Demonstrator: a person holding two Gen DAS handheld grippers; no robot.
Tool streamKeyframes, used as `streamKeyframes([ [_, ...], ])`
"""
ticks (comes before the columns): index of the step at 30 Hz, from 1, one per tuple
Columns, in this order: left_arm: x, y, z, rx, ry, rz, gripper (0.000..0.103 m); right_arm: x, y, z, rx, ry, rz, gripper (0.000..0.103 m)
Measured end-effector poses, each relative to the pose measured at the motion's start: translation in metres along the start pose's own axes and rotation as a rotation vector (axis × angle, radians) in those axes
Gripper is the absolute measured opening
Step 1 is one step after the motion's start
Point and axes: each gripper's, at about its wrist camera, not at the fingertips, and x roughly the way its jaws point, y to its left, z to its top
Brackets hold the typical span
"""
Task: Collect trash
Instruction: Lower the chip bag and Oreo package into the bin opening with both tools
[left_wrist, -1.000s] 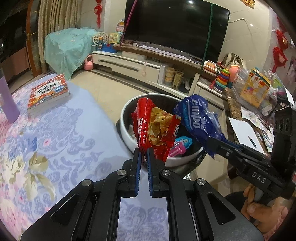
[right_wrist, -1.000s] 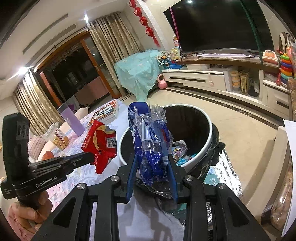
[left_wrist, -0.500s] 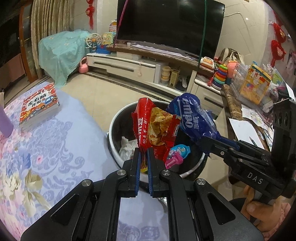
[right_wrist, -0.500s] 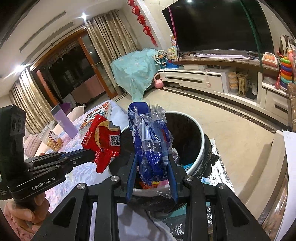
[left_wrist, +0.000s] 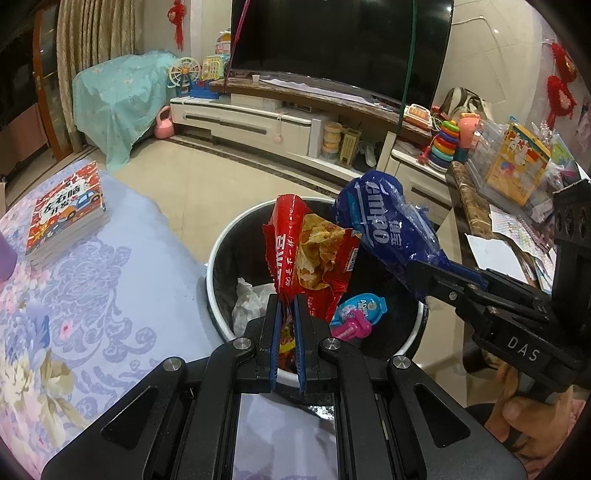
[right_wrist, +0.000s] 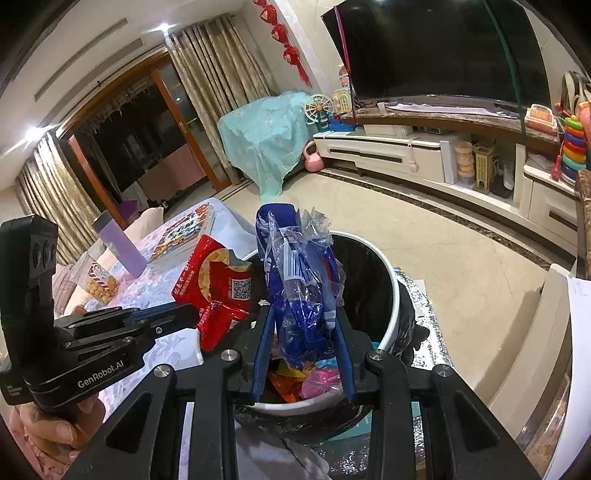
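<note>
My left gripper (left_wrist: 286, 306) is shut on a torn red snack bag (left_wrist: 310, 254), held upright over the mouth of the round white-rimmed trash bin (left_wrist: 214, 266). My right gripper (right_wrist: 303, 314) is shut on a crumpled blue plastic wrapper (right_wrist: 299, 280), also above the bin (right_wrist: 391, 314). In the left wrist view the blue wrapper (left_wrist: 384, 229) and right gripper (left_wrist: 417, 269) hang just right of the red bag. In the right wrist view the red bag (right_wrist: 218, 288) and left gripper (right_wrist: 184, 314) sit to the left. White tissue (left_wrist: 251, 299) and a pink-and-blue candy pack (left_wrist: 354, 317) lie inside the bin.
A table with a blue floral cloth (left_wrist: 74, 314) lies left of the bin, bearing a stack of books (left_wrist: 66, 214), a purple bottle (right_wrist: 118, 243) and a snack cup (right_wrist: 96, 280). A cluttered side table (left_wrist: 517, 206) stands at right. A person's hand (right_wrist: 55, 424) grips each handle.
Both grippers with their wrappers have moved forward, from the near edge of the bin to over its opening. The bin now sits lower and nearer in both views. Grips unchanged.
</note>
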Motion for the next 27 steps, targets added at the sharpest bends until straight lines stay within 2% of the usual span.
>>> streamKeyframes([
  [27, 0.029, 0.003, 0.006, -0.001, 0.058, -0.004, 0.006, 0.027, -0.008, 0.014, -0.002, 0.07, -0.012, 0.032],
])
